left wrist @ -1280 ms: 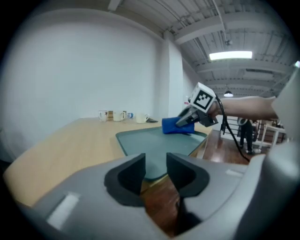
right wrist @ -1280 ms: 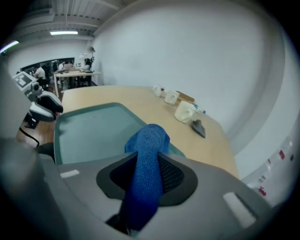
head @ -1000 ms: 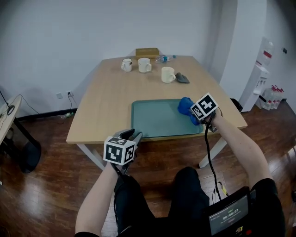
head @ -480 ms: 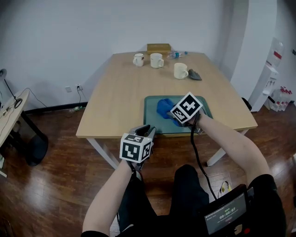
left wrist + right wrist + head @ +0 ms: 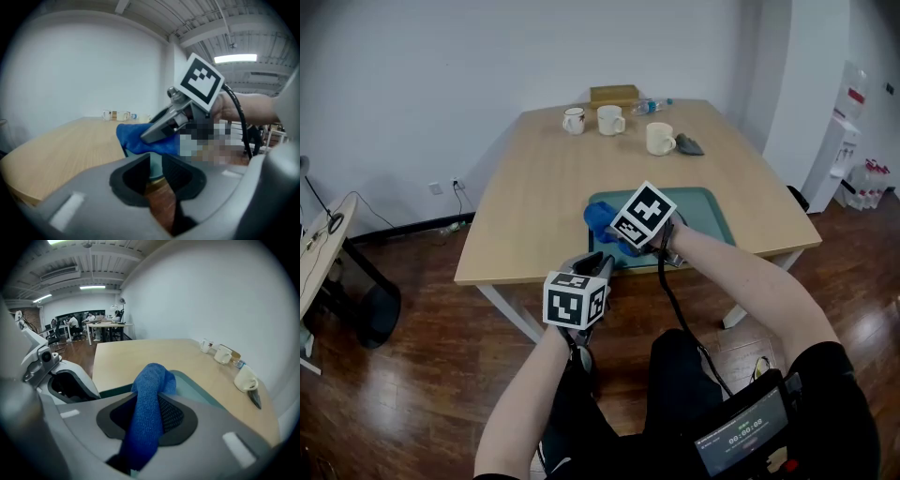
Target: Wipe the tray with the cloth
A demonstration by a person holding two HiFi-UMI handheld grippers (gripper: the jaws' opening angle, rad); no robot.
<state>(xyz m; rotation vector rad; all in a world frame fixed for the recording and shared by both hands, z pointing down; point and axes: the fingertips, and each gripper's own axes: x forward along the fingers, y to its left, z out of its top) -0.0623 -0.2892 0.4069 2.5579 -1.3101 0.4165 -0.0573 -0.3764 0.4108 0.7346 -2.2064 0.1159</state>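
Blue cloth (image 5: pixel 151 390) is pinched between the jaws of the right gripper (image 5: pixel 148 405), which are clamped firmly on it, so that a thick fold sticks out ahead of them and bunches down onto the left end of the tray (image 5: pixel 701 218). That green tray lies flat near the front edge of a pale wooden table (image 5: pixel 525 192), its right half bare. The right gripper reaches across it from the right, tilted downward, its marker cube facing up. The left gripper (image 5: pixel 155 161) sits at the tray's near-left corner, just beside the cloth and the other gripper's nose. Its jaws have just been closing and now stand almost together, with only a narrow slit between them; the tray's green rim fills that slit and the pads look to be pressing on it, with the table edge showing below. At the far end of the table, well apart from the tray, stand three white mugs (image 5: pixel 610 119), a brown box (image 5: pixel 614 94), a plastic bottle lying on its side (image 5: pixel 652 105) and a small dark grey thing beside the nearest mug. Dark wooden floor (image 5: pixel 403 375) surrounds the table.
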